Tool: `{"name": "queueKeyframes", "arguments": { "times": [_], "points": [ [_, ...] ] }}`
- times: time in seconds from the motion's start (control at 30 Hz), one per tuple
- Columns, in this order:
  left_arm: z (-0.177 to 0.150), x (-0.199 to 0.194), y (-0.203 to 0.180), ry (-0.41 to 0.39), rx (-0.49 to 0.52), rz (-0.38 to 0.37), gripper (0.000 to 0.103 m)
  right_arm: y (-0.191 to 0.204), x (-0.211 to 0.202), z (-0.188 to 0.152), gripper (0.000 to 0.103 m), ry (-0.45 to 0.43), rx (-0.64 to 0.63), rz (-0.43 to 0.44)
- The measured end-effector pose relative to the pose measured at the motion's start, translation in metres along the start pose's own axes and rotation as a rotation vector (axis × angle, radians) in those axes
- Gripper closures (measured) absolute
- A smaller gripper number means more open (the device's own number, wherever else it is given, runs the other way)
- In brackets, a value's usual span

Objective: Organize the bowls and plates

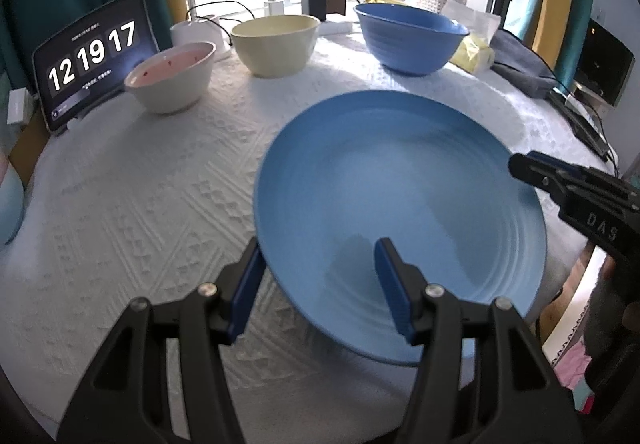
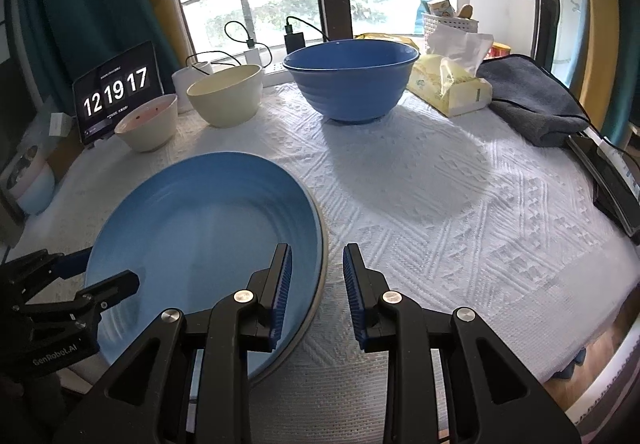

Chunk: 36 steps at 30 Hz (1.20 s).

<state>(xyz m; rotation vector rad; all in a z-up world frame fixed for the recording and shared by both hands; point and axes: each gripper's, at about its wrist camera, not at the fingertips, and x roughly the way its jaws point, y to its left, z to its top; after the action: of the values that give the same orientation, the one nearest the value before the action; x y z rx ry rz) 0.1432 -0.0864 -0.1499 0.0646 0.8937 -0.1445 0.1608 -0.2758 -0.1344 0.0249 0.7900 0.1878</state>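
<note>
The right wrist view is showing things that the left one is cutting off or hiding: a yellow tissue pack (image 2: pixel 452 83) with a tissue sticking up, a folded grey towel (image 2: pixel 536 99) beside it, and a second, pale rim peeking out under the right edge of the blue plate (image 2: pixel 200 228), so a second plate may be lying underneath; I cannot tell for sure. The left wrist view is giving a closer look at the pink-lined bowl (image 1: pixel 172 77).

The left gripper (image 1: pixel 318 284) is standing about half open, straddling the near left rim of the plate: one finger is hanging outside over the white tablecloth (image 1: pixel 132 203), the other inside over the plate's floor. Its pads are not pressing the rim. The right gripper (image 2: pixel 316 292) is standing narrower, its jaws straddling the right rim in the same way, with a gap on both sides, so it is holding nothing.

The plate is lying face up at the front of the table, near the person, with the rim pointing upward; being round, it is showing no long axis. Behind it three bowls are standing upright in a row: the pink-lined one, a cream bowl (image 1: pixel 276 43) and a big blue bowl (image 1: pixel 408 39). A tablet clock (image 1: pixel 92 55) is leaning at the far left.
</note>
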Motion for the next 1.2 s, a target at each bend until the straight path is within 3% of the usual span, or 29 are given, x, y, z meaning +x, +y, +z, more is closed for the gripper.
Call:
{"name": "queueKeyframes", "arguments": {
  "times": [0.23,0.6,0.73,0.97,1.2],
  "points": [
    [0.001,0.004,-0.004,-0.005,0.029,0.031,0.045,-0.006,0.006,0.0,0.071,0.023,0.026,0.003],
    [0.008,0.016,0.004,0.016,-0.045,-0.031,0.038,-0.009,0.017,-0.001,0.06,0.054,0.055,0.021],
    [0.009,0.018,0.016,0.013,-0.105,0.002,0.038,-0.008,0.02,-0.001,0.058,0.062,0.057,0.027],
    [0.009,0.02,0.017,-0.011,-0.095,-0.028,0.037,-0.005,0.026,0.0,0.053,0.065,0.065,0.046],
    [0.008,0.026,0.023,0.0,-0.157,-0.088,0.024,0.006,0.028,-0.001,0.053,0.078,0.049,0.114]
  ]
}}
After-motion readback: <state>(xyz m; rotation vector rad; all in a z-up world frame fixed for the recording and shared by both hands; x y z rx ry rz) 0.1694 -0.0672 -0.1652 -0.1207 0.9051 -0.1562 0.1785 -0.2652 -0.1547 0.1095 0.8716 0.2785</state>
